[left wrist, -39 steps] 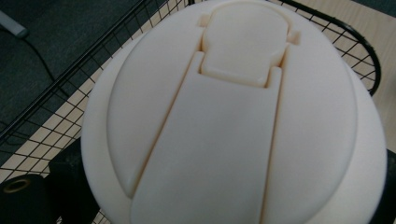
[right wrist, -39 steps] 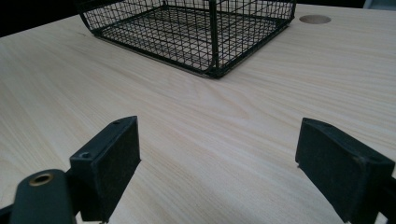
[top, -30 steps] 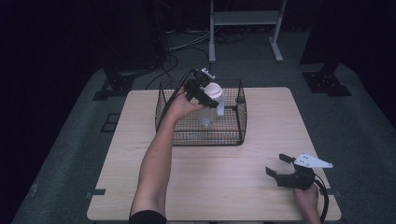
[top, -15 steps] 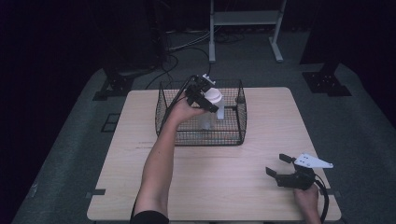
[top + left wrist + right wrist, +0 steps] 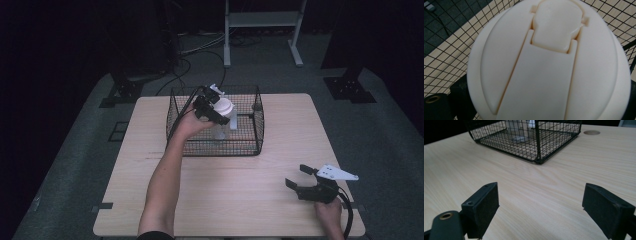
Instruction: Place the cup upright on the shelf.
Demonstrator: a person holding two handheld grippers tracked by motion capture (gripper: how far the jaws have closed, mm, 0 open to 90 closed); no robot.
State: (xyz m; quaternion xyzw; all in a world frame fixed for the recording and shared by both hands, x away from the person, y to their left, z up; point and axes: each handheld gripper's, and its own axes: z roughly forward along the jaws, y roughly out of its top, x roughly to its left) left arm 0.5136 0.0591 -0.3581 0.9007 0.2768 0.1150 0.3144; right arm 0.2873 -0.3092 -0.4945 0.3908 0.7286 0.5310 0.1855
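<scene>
While the left gripper (image 5: pixel 214 107) is lowering the bottle (image 5: pixel 223 119) a little deeper into the basket (image 5: pixel 260 131), compared with 1 second back, the hand is sliding slightly toward the person's side, so the work looks to be the placing of the bottle inside the basket, and it is nearing its end. Whether the base is touching the wire floor yet, I cannot tell. In the left gripper view the cap (image 5: pixel 549 60) is crowding the lens, so the jaws are hardly showing; judging from the high view, they are clamping the bottle just below its cap.

That cap is smooth, matte, cream plastic, domed, with a hinged flip lid set into a flat strap. Below it the body is looking clear and round. Black wire is making up the basket in a fine square grid, with straight walls and rounded corners.

Pale wood grain is running across the bench (image 5: pixel 280 200). At the near right corner the right gripper (image 5: pixel 303 177) is waiting unchanged, jaws wide apart and gripping nothing, their faces flat, black and rubbery.
</scene>
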